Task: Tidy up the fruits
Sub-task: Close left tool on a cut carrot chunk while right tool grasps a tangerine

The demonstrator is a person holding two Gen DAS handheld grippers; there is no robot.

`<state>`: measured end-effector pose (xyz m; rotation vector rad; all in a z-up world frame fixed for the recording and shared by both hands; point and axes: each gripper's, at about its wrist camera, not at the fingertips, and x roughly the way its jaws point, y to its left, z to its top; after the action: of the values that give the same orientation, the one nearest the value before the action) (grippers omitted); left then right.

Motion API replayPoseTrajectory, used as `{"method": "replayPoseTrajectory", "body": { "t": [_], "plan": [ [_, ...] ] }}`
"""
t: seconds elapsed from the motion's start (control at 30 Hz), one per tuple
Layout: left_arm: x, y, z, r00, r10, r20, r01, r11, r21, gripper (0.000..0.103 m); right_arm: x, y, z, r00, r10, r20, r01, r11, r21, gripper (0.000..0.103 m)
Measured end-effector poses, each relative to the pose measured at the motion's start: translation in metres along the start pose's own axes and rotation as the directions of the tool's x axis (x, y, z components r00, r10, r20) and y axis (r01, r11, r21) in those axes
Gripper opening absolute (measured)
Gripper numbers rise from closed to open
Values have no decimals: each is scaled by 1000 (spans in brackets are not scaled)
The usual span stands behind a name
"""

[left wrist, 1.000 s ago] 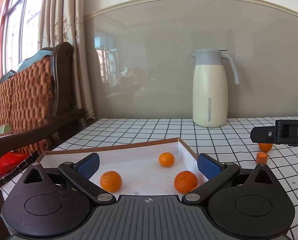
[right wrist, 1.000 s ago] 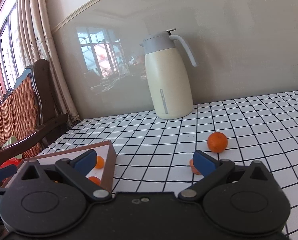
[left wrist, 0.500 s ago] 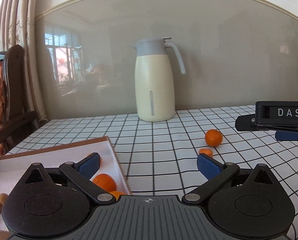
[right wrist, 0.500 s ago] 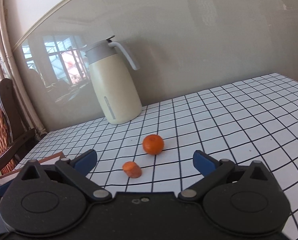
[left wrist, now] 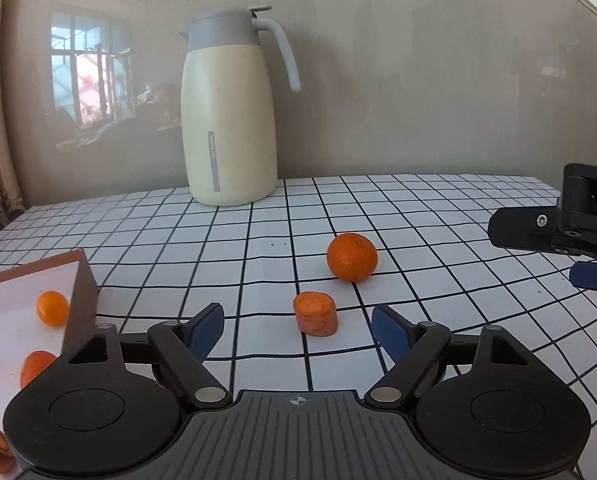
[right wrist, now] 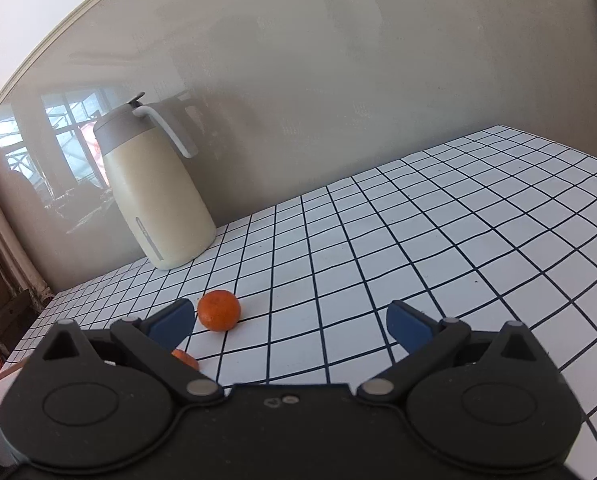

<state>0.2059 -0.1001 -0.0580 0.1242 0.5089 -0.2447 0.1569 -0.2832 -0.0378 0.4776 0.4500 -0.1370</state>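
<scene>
Left gripper (left wrist: 296, 326): jaws closing, pads clear of everything.
Carrot piece (left wrist: 315, 313): seen just ahead, between the fingertips, untouched.
Tangerine (left wrist: 351, 257): beyond, slightly right.
Box (left wrist: 78, 286): left, fruit inside.
Right gripper (right wrist: 288, 322): spread wide, empty; tangerine beside left fingertip.

Your backdrop: a jug on a grid-patterned table.
You see the cream thermal jug (left wrist: 229, 120) upright on the checked tablecloth (left wrist: 438, 216), against a glossy wall (left wrist: 418, 72) reflecting a window.

The right tool (right wrist: 288, 322) hung wide open over the checked table (right wrist: 438, 240). A mandarin (right wrist: 219, 310) sat just beside its left finger. A cream jug (right wrist: 154, 196) stood by the wall.
</scene>
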Motion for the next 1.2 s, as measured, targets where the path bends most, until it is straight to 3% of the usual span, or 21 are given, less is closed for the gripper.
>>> {"method": "replayPoseTrajectory", "body": {
  "t": [0.1,0.23,0.4,0.67,0.97,1.07,1.2],
  "plan": [
    [12,-4,2,1000,6,-16,-6,1000,-6,78,4,-6,1,1000,-5,-6,5,1000,8,97],
    [27,-4,5,998,1,-58,-3,999,-36,61,14,-7,4,1000,2,-24,-2,1000,8,97],
    [36,-1,8,996,-12,-86,7,999,-49,55,33,5,6,997,26,-66,-28,999,-31,97],
    [37,7,8,996,5,-93,-9,999,-46,55,64,32,5,991,23,-134,-45,985,-165,91],
    [42,27,10,994,43,-100,-50,996,-75,55,87,47,2,984,30,-177,-67,976,-205,76],
    [44,33,10,993,55,-102,-64,994,-88,55,95,54,3,981,29,-193,-74,971,-229,67],
    [47,43,11,992,77,-104,-88,990,-108,55,106,58,4,977,29,-210,-79,969,-234,66]
  ]
}}
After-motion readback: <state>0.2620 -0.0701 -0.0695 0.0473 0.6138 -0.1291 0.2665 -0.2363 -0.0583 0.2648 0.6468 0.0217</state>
